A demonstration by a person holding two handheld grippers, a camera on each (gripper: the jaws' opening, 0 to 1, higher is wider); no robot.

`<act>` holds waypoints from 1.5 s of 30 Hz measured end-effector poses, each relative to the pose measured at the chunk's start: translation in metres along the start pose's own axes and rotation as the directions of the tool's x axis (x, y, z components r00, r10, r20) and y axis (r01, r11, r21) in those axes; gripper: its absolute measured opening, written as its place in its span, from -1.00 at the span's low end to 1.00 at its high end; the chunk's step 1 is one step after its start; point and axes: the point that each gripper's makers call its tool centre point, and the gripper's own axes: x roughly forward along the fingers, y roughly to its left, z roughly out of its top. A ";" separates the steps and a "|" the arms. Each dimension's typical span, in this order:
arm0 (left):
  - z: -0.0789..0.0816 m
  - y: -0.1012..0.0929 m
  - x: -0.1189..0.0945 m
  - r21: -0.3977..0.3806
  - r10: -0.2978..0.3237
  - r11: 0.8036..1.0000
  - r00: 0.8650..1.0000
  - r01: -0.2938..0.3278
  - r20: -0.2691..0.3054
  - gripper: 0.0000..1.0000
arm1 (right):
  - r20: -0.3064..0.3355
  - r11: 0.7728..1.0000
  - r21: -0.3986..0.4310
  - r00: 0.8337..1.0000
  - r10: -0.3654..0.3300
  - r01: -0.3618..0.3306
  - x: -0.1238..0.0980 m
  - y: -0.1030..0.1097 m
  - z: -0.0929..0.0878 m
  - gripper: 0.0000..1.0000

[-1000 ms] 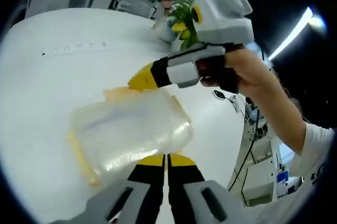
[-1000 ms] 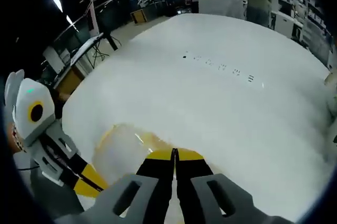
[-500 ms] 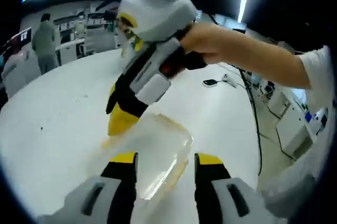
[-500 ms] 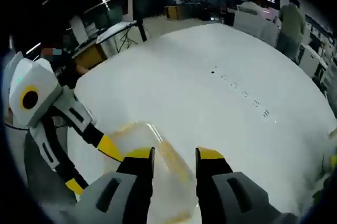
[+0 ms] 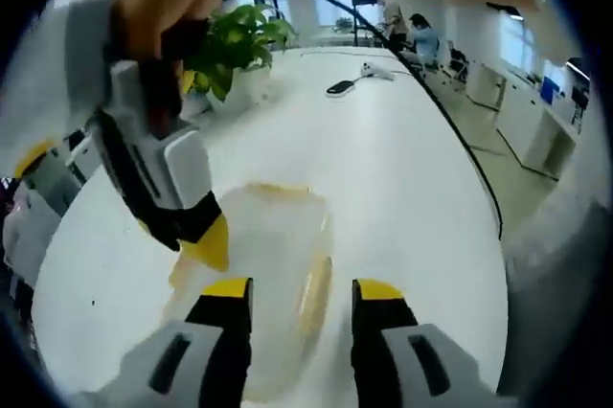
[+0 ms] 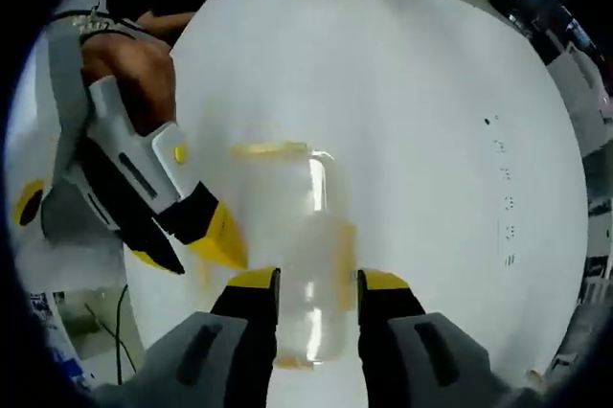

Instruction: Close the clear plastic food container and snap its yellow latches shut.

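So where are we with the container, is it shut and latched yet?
The lid looks seated on the clear container, which lies flat on the white table. Both grippers are open above it: the right gripper straddles the near end, the left gripper one long side. Yellow latches show along the edges, but blur hides whether they are snapped. Treat latching as left to do.

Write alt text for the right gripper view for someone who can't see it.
The right hand-held gripper, jaws open, looks down on a clear plastic food container with yellow latches on a white table. The left hand-held gripper reaches in beside it.
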 end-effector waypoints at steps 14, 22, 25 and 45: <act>-0.003 0.005 0.002 0.073 0.010 0.997 0.999 -0.006 -0.053 -0.44 | 0.010 0.997 0.016 0.997 0.073 -0.073 0.001 0.000 -0.011 -0.20; -0.003 0.007 0.003 0.125 0.033 0.992 0.997 -0.025 -0.062 -0.51 | 0.019 0.995 0.035 0.996 0.092 -0.093 0.001 -0.004 -0.006 -0.32; -0.002 0.008 0.003 0.089 0.030 0.996 0.998 -0.025 -0.062 -0.52 | 0.019 0.995 0.040 0.996 0.088 -0.089 0.002 0.000 -0.007 -0.32; -0.004 0.003 0.006 0.144 0.049 0.989 0.996 -0.038 -0.078 -0.50 | -0.215 1.000 -0.012 0.976 0.020 -0.023 0.008 0.007 -0.006 -0.29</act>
